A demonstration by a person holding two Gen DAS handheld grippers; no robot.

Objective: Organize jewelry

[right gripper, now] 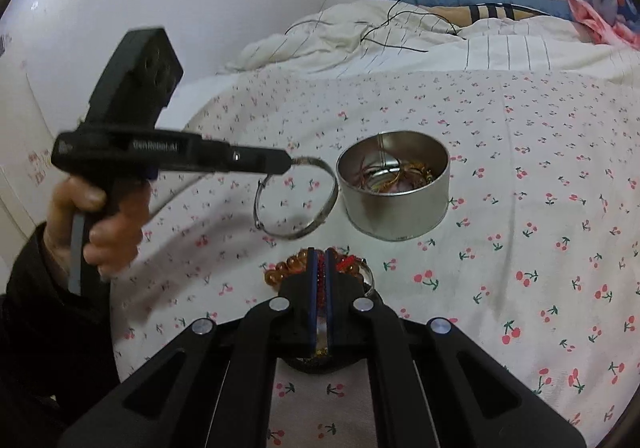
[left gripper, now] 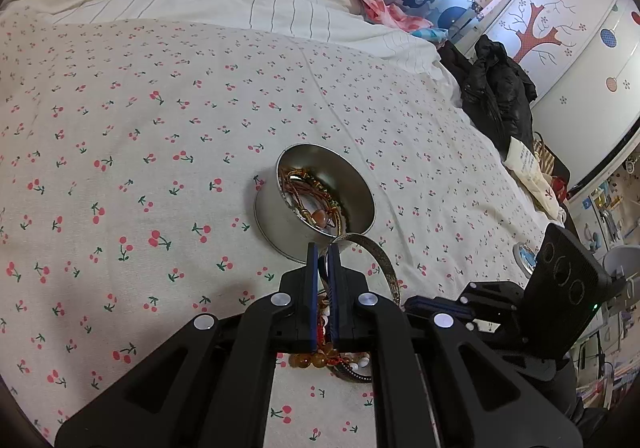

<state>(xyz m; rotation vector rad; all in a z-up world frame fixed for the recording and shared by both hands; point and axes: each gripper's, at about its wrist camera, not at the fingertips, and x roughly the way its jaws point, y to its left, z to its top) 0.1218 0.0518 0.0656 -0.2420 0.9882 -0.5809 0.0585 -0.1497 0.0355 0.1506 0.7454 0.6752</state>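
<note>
Closed tight, the right claw (right gripper: 319, 260) pinches a red beaded strand (right gripper: 320, 280) from the jewelry pile (right gripper: 296, 268) on the cherry-print bed (right gripper: 520, 208). Held by a hand (right gripper: 96, 224), the left claw (left gripper: 323, 254) is clamped on a metal bangle (right gripper: 296, 200), hanging just beside the round tin (right gripper: 396, 204) of bracelets.

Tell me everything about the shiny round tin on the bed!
The tin is a low, round can of plain silvery metal with no lid on. It stands upright on the cherry-print bedsheet. Inside lies a tangle of jewelry: brown cords, gold-coloured chains and an orange bead. No gripper touches it. A metal bangle, held by the left gripper, hangs just beside it.
</note>
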